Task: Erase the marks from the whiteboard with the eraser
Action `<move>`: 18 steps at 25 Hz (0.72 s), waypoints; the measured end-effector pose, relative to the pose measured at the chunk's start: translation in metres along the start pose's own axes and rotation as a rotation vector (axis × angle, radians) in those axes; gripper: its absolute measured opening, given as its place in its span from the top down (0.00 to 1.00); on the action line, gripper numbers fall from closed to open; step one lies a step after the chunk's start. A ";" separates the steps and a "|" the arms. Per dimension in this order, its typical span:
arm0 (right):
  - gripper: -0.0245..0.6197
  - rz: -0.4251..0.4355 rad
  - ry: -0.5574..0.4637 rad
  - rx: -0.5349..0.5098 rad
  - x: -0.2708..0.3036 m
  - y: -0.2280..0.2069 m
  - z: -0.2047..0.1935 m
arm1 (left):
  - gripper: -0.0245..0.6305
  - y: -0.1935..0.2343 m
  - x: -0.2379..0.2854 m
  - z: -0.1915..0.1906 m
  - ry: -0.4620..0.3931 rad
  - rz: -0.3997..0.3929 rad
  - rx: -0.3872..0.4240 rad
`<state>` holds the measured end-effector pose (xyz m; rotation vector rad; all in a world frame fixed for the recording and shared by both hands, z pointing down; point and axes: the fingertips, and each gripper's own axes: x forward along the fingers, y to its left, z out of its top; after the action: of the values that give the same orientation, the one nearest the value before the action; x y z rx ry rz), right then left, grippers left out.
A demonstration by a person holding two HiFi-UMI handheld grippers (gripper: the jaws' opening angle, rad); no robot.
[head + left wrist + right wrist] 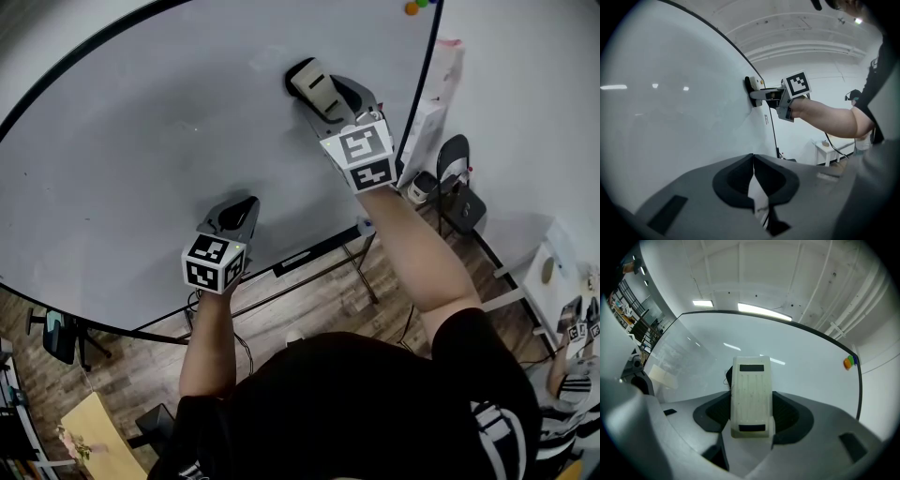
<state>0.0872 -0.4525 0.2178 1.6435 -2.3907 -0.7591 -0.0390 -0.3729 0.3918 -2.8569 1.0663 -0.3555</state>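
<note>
The whiteboard [141, 141] fills the upper left of the head view. A cream eraser [314, 86] with a black pad is pressed flat against it near the top right. My right gripper [323, 96] is shut on the eraser [751, 394], its jaws clamping both long sides. In the left gripper view the eraser [749, 89] and right gripper [764, 93] show side-on against the board [670, 103]. My left gripper [234, 214] hovers near the board's lower edge, shut with nothing in it [753, 171]. I see no distinct marks on the board [801, 362], only faint smudges.
Coloured magnets [417, 6] [849, 362] sit at the board's top right corner. The board's black frame edge [420, 84] runs down the right side. Below lie the stand's legs [361, 272], wooden floor, a black chair [457, 183] and a white table [548, 267].
</note>
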 end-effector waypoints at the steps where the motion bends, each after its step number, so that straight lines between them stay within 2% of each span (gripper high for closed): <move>1: 0.58 -0.001 0.005 0.005 -0.001 0.000 -0.004 | 0.94 -0.002 -0.001 -0.001 0.002 0.000 0.000; 10: 0.58 -0.009 0.079 0.107 -0.018 -0.006 -0.046 | 0.94 -0.005 -0.007 -0.010 0.024 0.003 -0.007; 18: 0.58 -0.033 0.112 0.132 -0.053 -0.003 -0.063 | 0.94 -0.018 -0.021 -0.016 0.040 -0.002 -0.006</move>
<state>0.1352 -0.4260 0.2790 1.7292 -2.3865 -0.5091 -0.0473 -0.3455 0.4063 -2.8679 1.0726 -0.4124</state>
